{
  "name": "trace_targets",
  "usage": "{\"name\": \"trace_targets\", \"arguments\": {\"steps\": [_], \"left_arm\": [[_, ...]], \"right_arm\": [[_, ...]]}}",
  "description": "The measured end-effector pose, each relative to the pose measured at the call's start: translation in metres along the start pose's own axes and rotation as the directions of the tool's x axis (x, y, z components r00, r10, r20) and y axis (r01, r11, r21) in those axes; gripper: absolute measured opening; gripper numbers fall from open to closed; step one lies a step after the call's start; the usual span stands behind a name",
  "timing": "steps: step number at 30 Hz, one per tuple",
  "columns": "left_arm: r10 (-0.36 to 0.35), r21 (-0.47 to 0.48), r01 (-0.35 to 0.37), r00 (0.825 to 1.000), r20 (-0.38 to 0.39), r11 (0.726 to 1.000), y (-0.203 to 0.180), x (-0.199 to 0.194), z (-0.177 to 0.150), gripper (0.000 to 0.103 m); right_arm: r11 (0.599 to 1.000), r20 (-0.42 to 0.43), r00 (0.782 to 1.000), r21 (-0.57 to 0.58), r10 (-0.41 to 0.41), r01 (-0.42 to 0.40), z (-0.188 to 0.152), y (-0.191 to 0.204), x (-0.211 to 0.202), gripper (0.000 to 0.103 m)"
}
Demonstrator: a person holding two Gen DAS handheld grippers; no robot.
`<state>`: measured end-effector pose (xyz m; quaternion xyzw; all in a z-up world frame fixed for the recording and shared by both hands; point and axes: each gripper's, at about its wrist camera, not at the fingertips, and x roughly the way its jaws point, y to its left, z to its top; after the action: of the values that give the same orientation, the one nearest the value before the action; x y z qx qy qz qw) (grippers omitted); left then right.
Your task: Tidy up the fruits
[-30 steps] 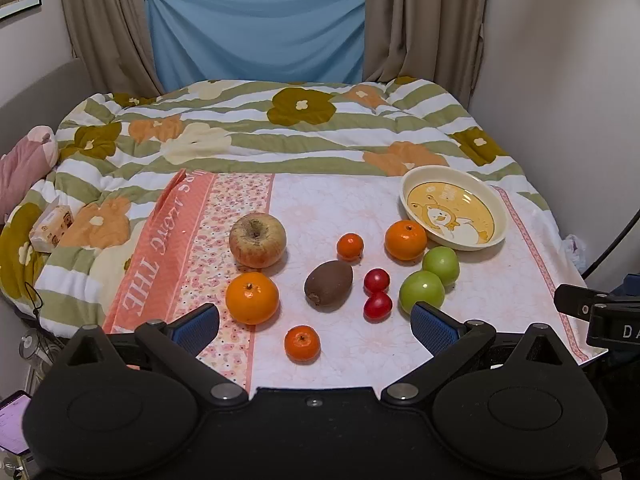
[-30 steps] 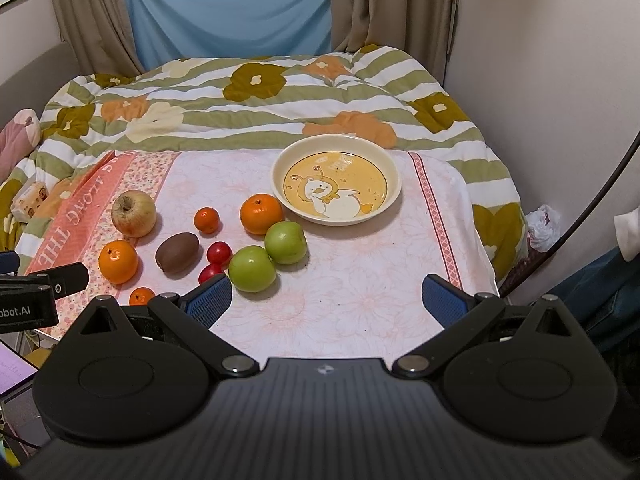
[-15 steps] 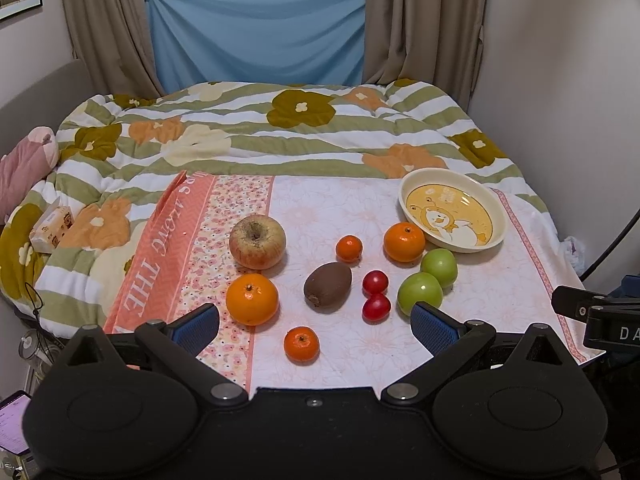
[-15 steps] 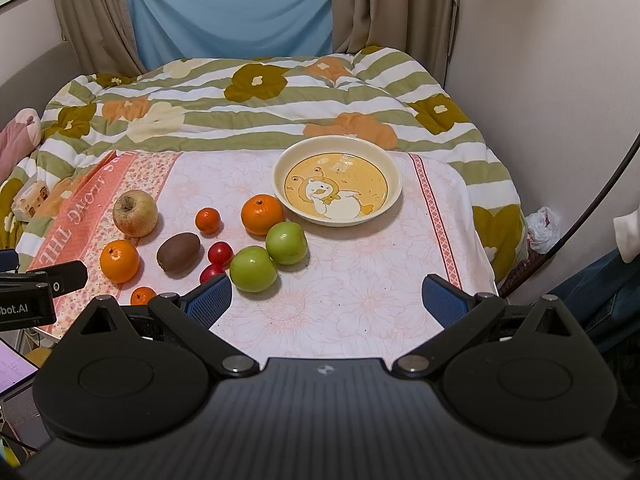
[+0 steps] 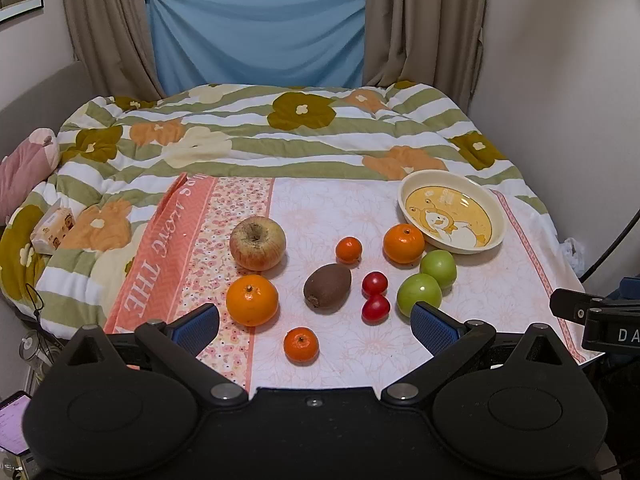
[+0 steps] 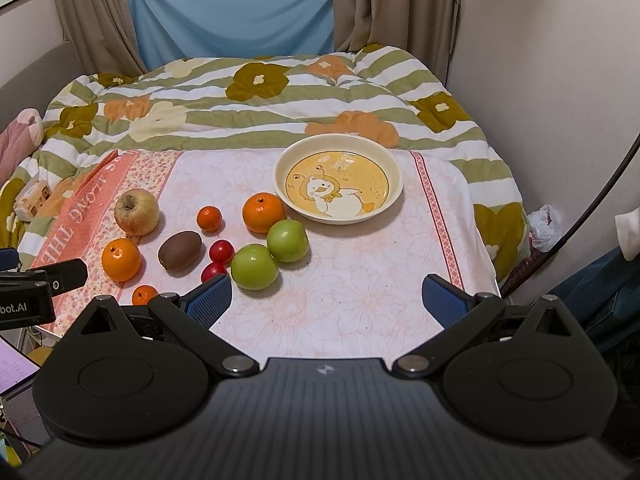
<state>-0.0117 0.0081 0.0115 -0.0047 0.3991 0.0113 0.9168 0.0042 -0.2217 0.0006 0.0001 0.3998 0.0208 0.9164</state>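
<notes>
Left gripper [image 5: 314,326] & right gripper [image 6: 326,298]: fingers spread wide, holding nothing, above cloth [image 6: 360,280].

On the pink floral cloth [image 5: 360,208]: one russet apple [image 5: 257,243], two large oranges [image 5: 252,300] [image 5: 403,243], two small mandarins [image 5: 301,344] [image 5: 348,250], one kiwi [image 5: 327,285], two red cherry tomatoes [image 5: 375,283] [image 5: 375,308], two green apples [image 5: 419,294] [image 5: 438,269]. Ten fruits in all. One cream bowl with a duck picture [image 5: 452,211], near the cloth's far right corner, holding none. Two tools [image 5: 314,326] [image 6: 327,298], both spread wide, gripping nothing.
</notes>
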Motion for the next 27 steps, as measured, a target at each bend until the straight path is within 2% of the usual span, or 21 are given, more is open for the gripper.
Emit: {"name": "trace_targets", "arguments": {"steps": [8,16,22,27], "left_arm": [[0.0,0.0,0.0,1.0,0.003,1.0,0.0,-0.002,-0.001,0.103],[0.01,-0.002,-0.01,1.0,0.014,1.0,-0.003,-0.006,-0.003,0.103],[0.019,-0.001,-0.019,0.999,0.045,1.0,-0.006,-0.016,-0.003,0.103],[0.068,-0.002,-0.068,0.996,0.053,0.998,-0.007,-0.012,-0.006,0.103]], "right_arm": [[1.0,0.006,1.0,-0.007,0.009,-0.009,0.003,0.012,-0.007,0.103],[0.999,0.017,0.999,-0.02,0.029,-0.028,-0.001,0.003,-0.007,0.103],[0.996,0.04,0.996,-0.054,0.077,-0.075,0.004,0.006,-0.011,0.103],[0.991,0.029,0.993,-0.069,0.119,-0.116,0.006,0.004,0.002,0.103]]}}
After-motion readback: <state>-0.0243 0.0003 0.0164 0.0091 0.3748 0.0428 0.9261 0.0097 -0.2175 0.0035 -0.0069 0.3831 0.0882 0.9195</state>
